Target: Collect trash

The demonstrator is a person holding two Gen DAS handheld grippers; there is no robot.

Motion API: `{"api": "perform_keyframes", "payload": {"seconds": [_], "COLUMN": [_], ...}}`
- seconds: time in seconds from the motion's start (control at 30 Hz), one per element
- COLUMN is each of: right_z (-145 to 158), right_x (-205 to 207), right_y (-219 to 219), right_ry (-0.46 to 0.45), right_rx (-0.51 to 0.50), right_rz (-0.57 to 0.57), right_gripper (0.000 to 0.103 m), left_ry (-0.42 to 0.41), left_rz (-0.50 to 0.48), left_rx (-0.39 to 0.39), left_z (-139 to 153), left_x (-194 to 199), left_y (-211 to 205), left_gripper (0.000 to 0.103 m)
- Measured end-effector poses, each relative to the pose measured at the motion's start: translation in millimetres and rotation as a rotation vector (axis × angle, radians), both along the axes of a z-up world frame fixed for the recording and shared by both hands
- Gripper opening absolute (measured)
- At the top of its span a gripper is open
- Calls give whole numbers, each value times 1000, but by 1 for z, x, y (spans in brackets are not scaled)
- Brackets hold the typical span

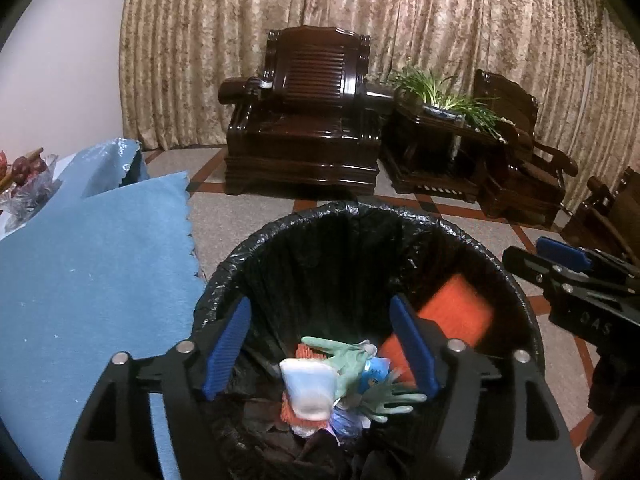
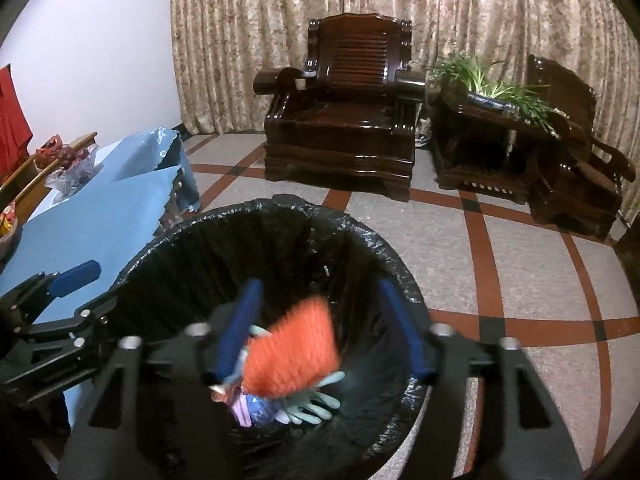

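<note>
A bin lined with a black bag (image 1: 360, 216) (image 2: 192, 232) stands on the floor beside the table. Both grippers hang over its mouth. My left gripper (image 1: 320, 344) is open and empty; below it lie a white wrapper (image 1: 308, 388), green gloves (image 1: 352, 356) and other scraps. My right gripper (image 2: 320, 332) is open; a blurred orange fuzzy piece (image 2: 292, 348) (image 1: 456, 312) is in the air between its fingers, apart from both pads, above green gloves (image 2: 312, 404). The right gripper also shows at the right edge of the left wrist view (image 1: 560, 264).
A table with a blue cloth (image 1: 92, 280) (image 2: 100, 216) is left of the bin, with fruit and a plastic bag (image 2: 72, 164) at its far end. Dark wooden armchairs (image 1: 308, 120) (image 2: 344, 112), a side table with a plant (image 2: 492, 92) and curtains stand behind on the tiled floor.
</note>
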State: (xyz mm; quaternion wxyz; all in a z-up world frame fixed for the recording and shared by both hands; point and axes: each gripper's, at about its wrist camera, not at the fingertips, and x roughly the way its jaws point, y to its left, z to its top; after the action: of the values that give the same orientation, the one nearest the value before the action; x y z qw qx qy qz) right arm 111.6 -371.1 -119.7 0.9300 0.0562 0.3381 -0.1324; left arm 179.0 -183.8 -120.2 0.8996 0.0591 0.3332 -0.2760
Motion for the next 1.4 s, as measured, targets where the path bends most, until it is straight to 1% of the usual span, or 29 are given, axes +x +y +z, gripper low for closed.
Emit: {"api": "perform_keyframes", "payload": {"seconds": [0.03,0.07,0.1,0.13,0.23,0.47,0.6,0.77,1.03,1.4], "right_z": [1,2,4,5,9,26,39,55,77,105], "right_x": [-2,-4,-5,-6,-11,-21,-29,-35,-49,-64], "right_y": [0,0,0,-1,1,21,35,53,86,121], "right_ry": [-8,-18,-21,-20,-24,-31,-37,-38,-59,-94], "right_rx": [-4,-4,0,4,25,47,58,72,59,35], "right_rz": [-6,-10,-9,-8,1,54,79,118,184,246], "right_gripper": [89,90,91,96,97,98,98,98,98,98], "left_ry": [-2,-6,-10,-15,-29,-45,-55,-66,-97,-143], "left_rz": [2,6,10,16,32,76,126,163,209,278], "left_rx": [-1,-3,-4,-5,-8,6,11,20,39,53], "left_z": [1,3,5,8,16,31,42,51,67,89], "left_x": [0,-1,-1,-2,-5,-15,-27,-43,-70,-92], "left_y": [1,2,4,7,18,48,68,88,113,139], "left_gripper": [78,80,85,89,97,97,97,97,97,97]}}
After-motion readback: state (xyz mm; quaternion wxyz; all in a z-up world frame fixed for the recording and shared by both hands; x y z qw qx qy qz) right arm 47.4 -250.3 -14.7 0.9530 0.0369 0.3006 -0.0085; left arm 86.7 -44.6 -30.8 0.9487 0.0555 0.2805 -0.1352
